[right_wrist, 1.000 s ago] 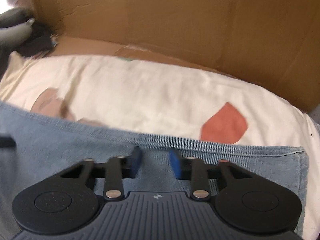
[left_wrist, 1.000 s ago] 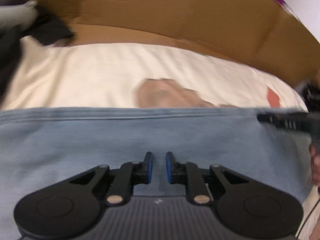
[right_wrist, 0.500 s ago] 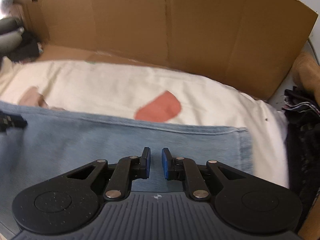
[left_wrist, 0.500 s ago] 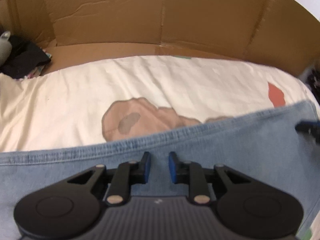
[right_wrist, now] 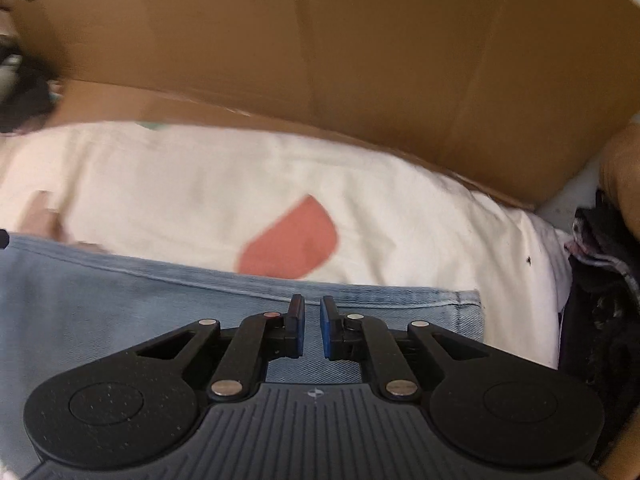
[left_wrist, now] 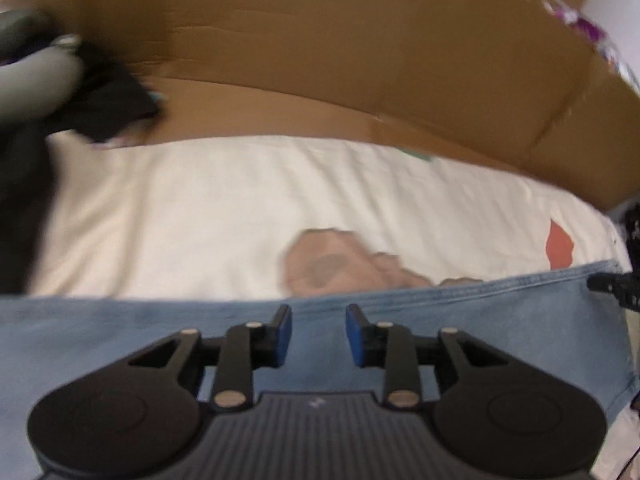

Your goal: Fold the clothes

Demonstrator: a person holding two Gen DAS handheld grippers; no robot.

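The blue denim garment (left_wrist: 120, 344) lay spread flat across the near part of a cream sheet (left_wrist: 208, 216), its stitched hem running from side to side and its right corner (right_wrist: 466, 304) lying short of the sheet's right edge. The left tool (left_wrist: 318, 334) hovered over the denim near that hem with a clear gap between its blue pads, gripping nothing. The right tool (right_wrist: 312, 326) sat low over the cloth near the corner, its pads drawn to a narrow slit (whether any denim was caught between them could not be told). The sheet carried a red patch (right_wrist: 290, 246) and a tan patch (left_wrist: 332, 262) just beyond the hem. A brown cardboard wall (right_wrist: 320, 48) stood along the far edge, and dark clothes (right_wrist: 604, 304) were heaped at the right edge
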